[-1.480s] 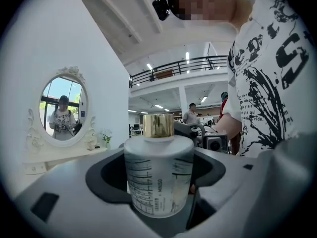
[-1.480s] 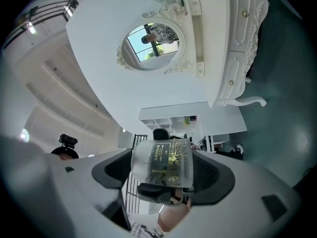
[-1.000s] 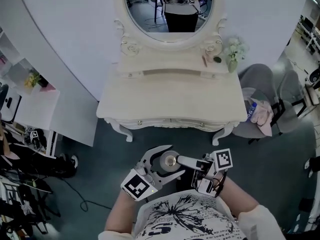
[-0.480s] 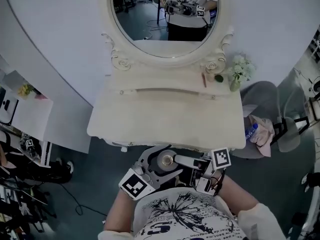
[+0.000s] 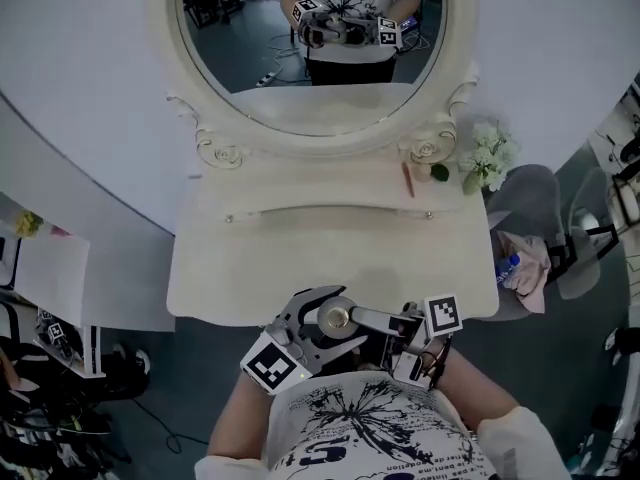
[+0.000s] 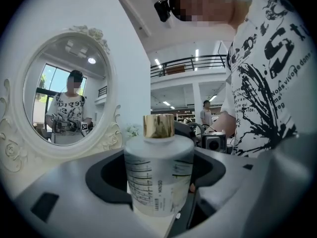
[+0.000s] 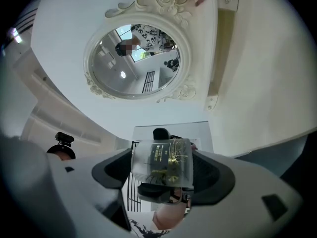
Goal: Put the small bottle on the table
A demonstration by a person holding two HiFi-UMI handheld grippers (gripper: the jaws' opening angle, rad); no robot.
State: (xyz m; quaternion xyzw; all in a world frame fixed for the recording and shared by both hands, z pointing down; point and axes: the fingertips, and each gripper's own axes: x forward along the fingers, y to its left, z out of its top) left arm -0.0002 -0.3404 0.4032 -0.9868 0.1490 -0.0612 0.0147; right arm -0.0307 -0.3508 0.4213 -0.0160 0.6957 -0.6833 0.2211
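Our left tool is closed on a frosted bottle with a gold cap. The bottle stands upright between the two dark jaw pads, which press on its sides, and grey print runs down its face. Our right tool grips a small clear bottle marked with gold lettering and a gold branch pattern, its sides caught between the pads. A dark part shows behind it, and we cannot tell which way this bottle points.

In the head view, we hold both tools close together just in front of our chest. The right tool's marker cube sits to the right of the frosted bottle's cap. Neither bottle rests on the worktop, a cream carved dressing table. From above, the frosted bottle shows over the table's near edge, but we cannot judge how high above it. The small clear bottle cannot be made out in the head view.

A raised shelf at the back of the worktop carries a thin reddish stick, a small dark round thing and, at its right end, a vase of white flowers. An oval mirror in a carved frame rises behind and reflects us holding both tools. Right of the table, a grey chair holds a pink cloth and a plastic bottle with a blue cap.
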